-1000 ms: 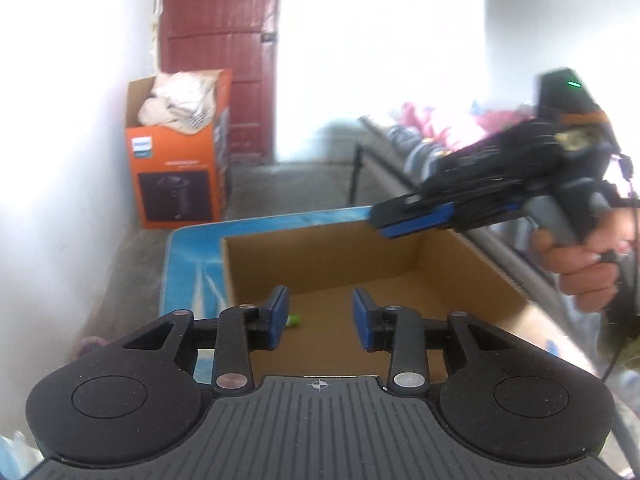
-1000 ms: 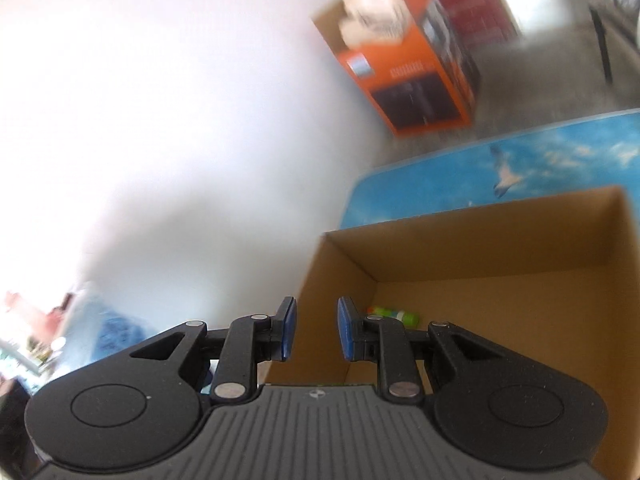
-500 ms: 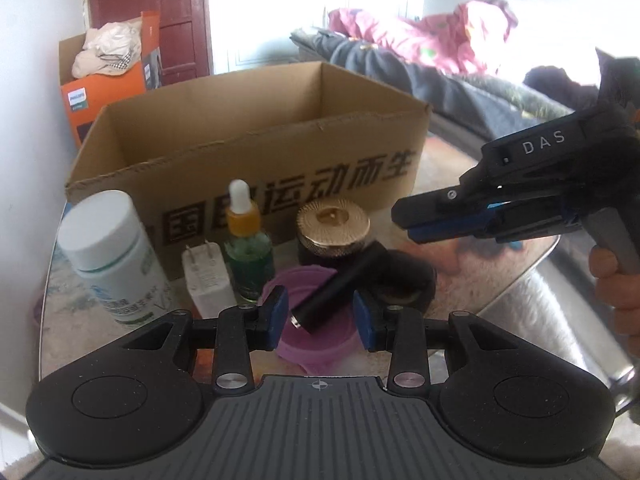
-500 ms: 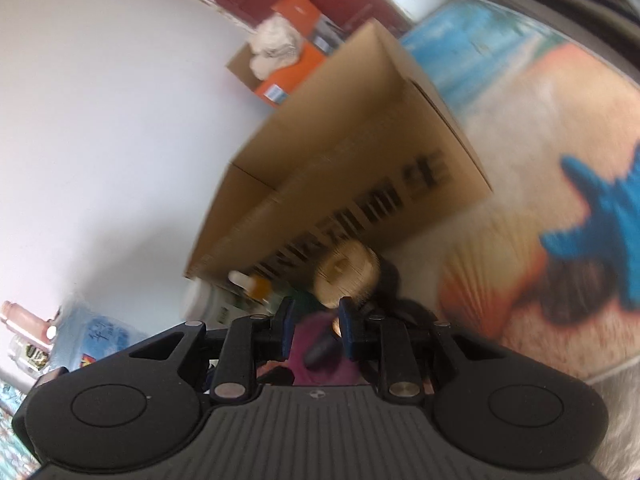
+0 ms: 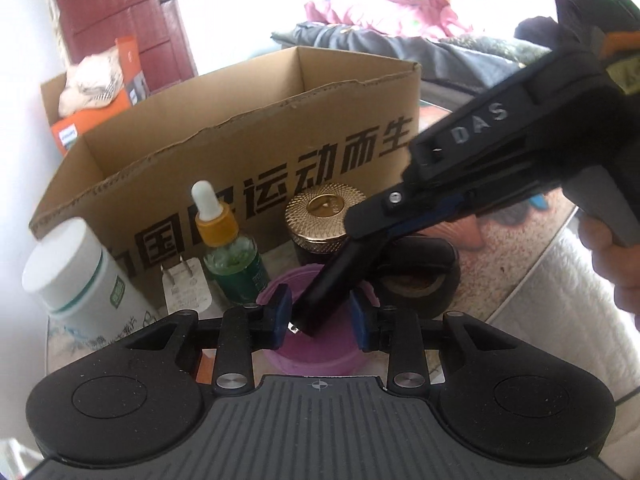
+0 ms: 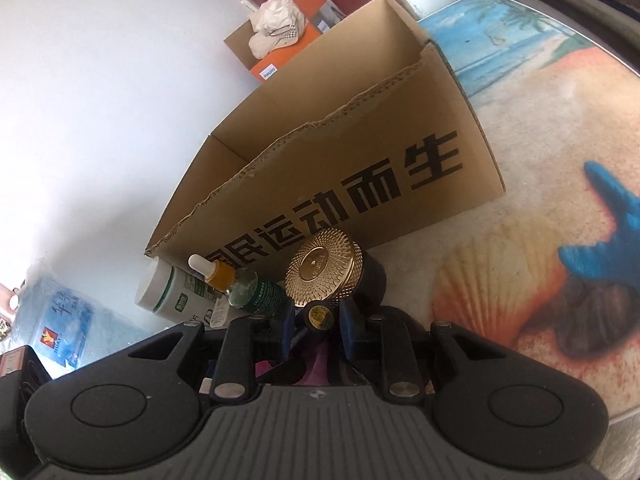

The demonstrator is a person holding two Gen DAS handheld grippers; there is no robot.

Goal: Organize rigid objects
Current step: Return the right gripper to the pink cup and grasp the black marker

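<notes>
In front of the cardboard box [image 5: 248, 128], a black tube [image 5: 332, 280] lies tilted over a purple lid [image 5: 320, 356]. The left hand-held gripper [image 5: 319, 318] straddles its near end, jaws narrow and just closing, pads apart from it. The right hand-held gripper [image 6: 316, 330] pinches its far end.

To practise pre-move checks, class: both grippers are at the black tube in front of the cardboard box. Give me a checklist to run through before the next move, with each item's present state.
1. black tube lies between the left gripper fingers: ok.
2. Left fingers pressing on the tube: not ok, gaps show on both sides.
3. right gripper straddles the tube's labelled end: ok.
4. Right fingers gripping firmly: cannot tell.
5. cardboard box open on top: ok.
</notes>
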